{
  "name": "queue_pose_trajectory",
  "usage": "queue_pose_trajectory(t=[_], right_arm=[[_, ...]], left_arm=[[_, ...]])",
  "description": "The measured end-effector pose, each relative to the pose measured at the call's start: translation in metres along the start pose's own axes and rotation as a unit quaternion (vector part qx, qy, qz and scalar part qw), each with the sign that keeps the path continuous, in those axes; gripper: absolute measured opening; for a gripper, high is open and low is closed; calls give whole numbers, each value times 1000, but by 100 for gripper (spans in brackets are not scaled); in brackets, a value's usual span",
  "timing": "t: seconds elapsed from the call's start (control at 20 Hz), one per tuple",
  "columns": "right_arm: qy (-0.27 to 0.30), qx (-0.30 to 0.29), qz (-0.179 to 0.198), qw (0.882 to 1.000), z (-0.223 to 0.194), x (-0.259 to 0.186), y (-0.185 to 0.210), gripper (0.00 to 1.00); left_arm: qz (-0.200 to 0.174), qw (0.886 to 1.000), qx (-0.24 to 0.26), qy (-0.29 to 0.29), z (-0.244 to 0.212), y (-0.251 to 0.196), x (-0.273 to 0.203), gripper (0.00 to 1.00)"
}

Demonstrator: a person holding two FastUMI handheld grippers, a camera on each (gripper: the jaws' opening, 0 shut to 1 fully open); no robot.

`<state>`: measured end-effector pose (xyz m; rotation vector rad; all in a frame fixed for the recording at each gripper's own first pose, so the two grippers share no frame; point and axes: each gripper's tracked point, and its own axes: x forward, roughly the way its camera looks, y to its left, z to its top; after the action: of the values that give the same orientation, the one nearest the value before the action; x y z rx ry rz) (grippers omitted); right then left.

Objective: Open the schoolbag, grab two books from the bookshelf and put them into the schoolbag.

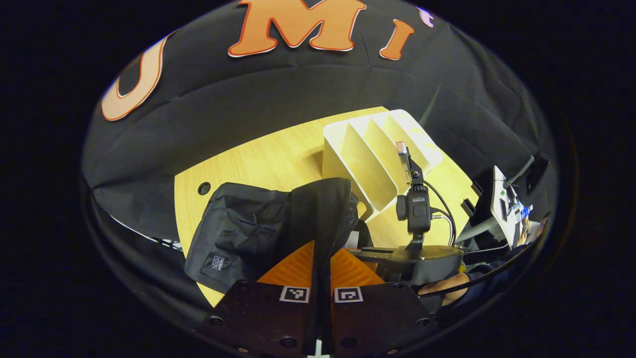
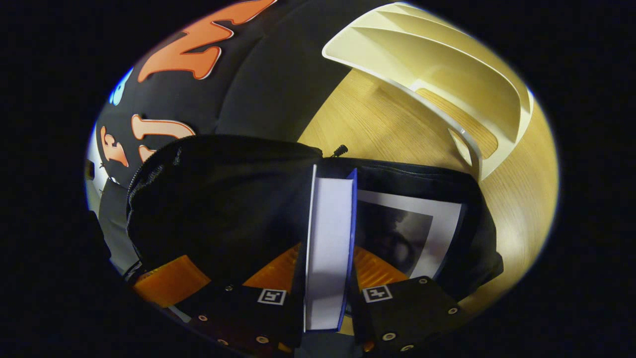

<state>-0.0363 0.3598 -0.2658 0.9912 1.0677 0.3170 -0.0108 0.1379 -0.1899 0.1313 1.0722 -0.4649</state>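
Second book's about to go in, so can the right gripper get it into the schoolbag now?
Probably yes: the left gripper holds the schoolbag's flap up, leaving the opening clear.

the schoolbag (image 1: 248, 233) is black all over, with a small dark label patch sewn on its front. the bench (image 1: 278, 159) under it is pale yellow wood with a fine grain. the bookshelf (image 1: 377, 154) is plain cream-white. one book (image 2: 329, 258) has a blue cover and white page edges. the other book (image 2: 412, 233) in the bag shows a white cover framing a grey-and-black picture.
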Motion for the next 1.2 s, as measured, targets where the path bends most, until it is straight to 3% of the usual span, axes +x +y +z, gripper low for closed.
queue_pose_trajectory(t=[0.05,0.1,0.15,0.2,0.25,0.55,0.7,0.8,0.85,0.9,1.05,1.2], right_arm=[[19,-13,-17,1000,-7,-6,-6,51],[40,-27,-29,998,-13,-13,-12,36],[54,-40,-35,997,-15,-19,-14,42],[65,-49,-43,996,-14,-30,-18,66],[70,-63,-45,995,-13,-42,-21,74],[9,-150,-78,986,62,-109,-39,86],[-25,-183,-88,979,103,-151,-49,96],[-45,-204,-96,973,125,-174,-59,97],[-55,-217,-102,969,137,-188,-65,97],[-66,-228,-109,965,149,-198,-69,97],[-88,-262,-116,954,172,-227,-78,97],[-114,-293,-119,942,192,-249,-81,97]], left_arm=[[7,1000,5,0,0,6,1,5],[11,1000,8,1,-1,9,3,5],[11,1000,16,2,-2,10,5,4],[12,1000,23,3,-3,9,7,5],[15,999,34,5,-5,9,9,4],[46,998,39,19,-23,-5,30,6],[55,998,28,35,-37,-23,42,15],[65,997,21,44,-45,-34,48,27],[61,997,19,52,-51,-42,51,51],[64,996,21,60,-57,-48,53,59],[83,994,-1,65,-65,-62,58,100],[103,994,-25,38,-52,-78,56,99]])
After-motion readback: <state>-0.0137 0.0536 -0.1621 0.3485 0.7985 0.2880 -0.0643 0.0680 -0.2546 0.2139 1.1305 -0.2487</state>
